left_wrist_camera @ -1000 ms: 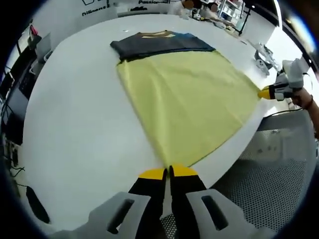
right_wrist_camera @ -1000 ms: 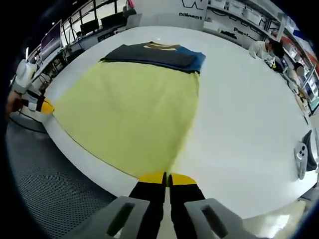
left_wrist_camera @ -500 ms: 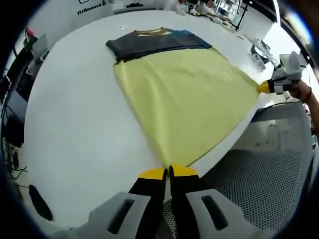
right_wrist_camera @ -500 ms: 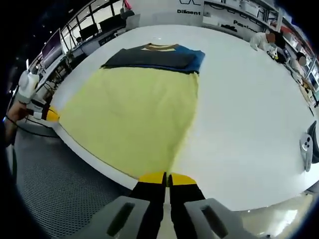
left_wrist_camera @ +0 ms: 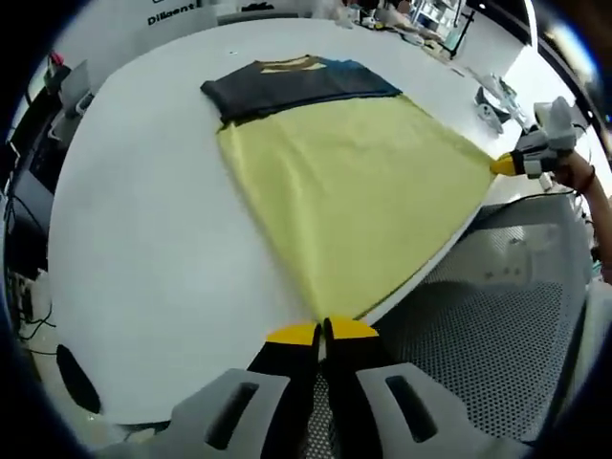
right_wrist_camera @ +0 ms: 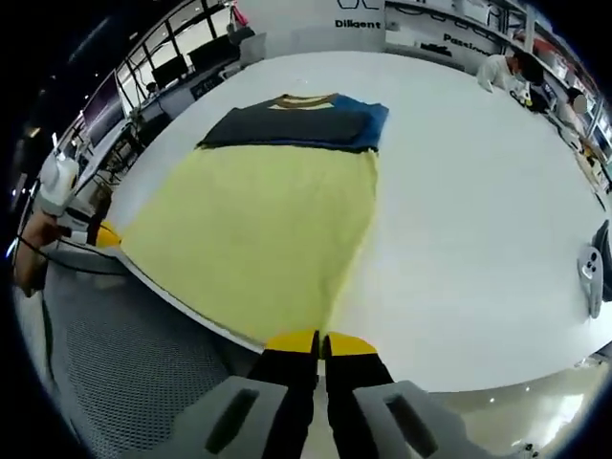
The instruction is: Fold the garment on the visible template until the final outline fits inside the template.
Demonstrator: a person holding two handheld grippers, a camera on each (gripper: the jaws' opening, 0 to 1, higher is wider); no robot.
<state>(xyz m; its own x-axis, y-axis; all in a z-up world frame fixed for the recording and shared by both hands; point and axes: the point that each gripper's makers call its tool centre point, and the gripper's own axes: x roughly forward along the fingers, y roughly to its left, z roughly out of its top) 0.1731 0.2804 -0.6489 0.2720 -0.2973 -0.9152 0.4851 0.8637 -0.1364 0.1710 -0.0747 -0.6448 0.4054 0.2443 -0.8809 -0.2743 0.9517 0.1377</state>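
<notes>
A yellow cloth (left_wrist_camera: 354, 201) lies spread on the white round table (left_wrist_camera: 143, 210), and its near edge hangs past the table rim. At its far end sits a dark grey and blue part (left_wrist_camera: 287, 84) with a tan collar. My left gripper (left_wrist_camera: 322, 332) is shut on the cloth's near left corner. The right gripper (left_wrist_camera: 507, 165) pinches the other near corner, held taut. In the right gripper view the yellow cloth (right_wrist_camera: 258, 239) runs from my shut right gripper (right_wrist_camera: 320, 339) up to the dark part (right_wrist_camera: 296, 124), with the left gripper (right_wrist_camera: 105, 234) at the left corner.
Grey perforated flooring (left_wrist_camera: 497, 325) lies below the table rim. A grey device (right_wrist_camera: 593, 277) rests near the table's right edge. A black object (left_wrist_camera: 72, 378) sits at the near left rim. People (right_wrist_camera: 502, 69) sit by shelves at the back. A hand (left_wrist_camera: 579, 177) holds the right gripper.
Both grippers have drawn back from the table, keeping hold of the corners. The yellow cloth's near edge now hangs a little farther over the rim, with more floor in view.
</notes>
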